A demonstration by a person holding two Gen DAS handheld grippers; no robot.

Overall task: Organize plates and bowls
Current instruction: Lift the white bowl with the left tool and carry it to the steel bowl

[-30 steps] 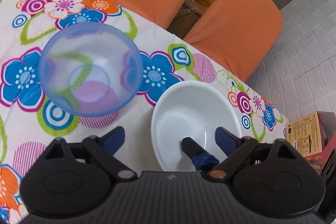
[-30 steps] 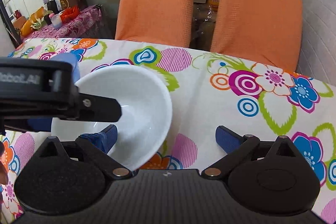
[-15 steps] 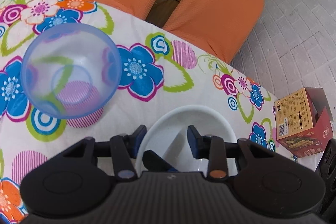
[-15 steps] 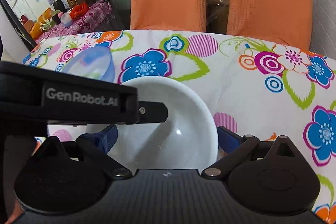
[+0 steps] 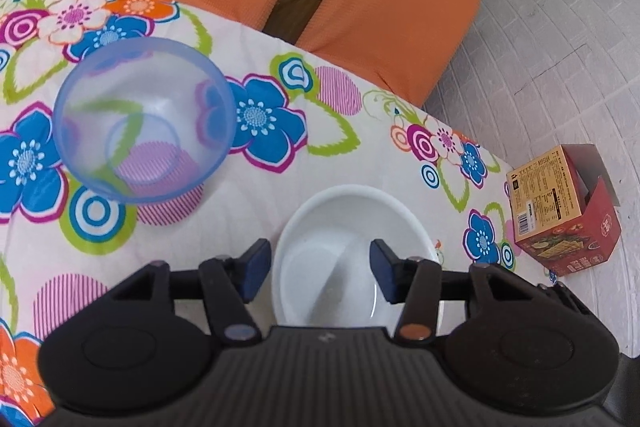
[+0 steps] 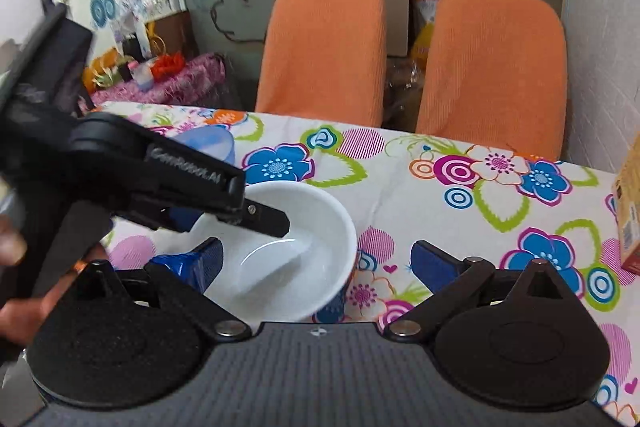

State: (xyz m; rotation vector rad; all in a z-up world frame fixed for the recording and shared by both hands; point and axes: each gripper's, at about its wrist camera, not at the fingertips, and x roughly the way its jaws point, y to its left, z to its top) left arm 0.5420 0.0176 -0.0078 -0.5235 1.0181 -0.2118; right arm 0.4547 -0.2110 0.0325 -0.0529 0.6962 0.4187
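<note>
Tongs [image 6: 264,217] marked "GenRobot.AI"

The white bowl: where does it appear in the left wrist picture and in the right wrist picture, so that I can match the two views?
Left wrist: the white bowl sits low and centre-right, its near rim between the left gripper fingers.
Right wrist: white bowl sits left of centre, the left gripper reaching over it.
Shared landmark: the blue translucent bowl, beyond the white one.
</note>
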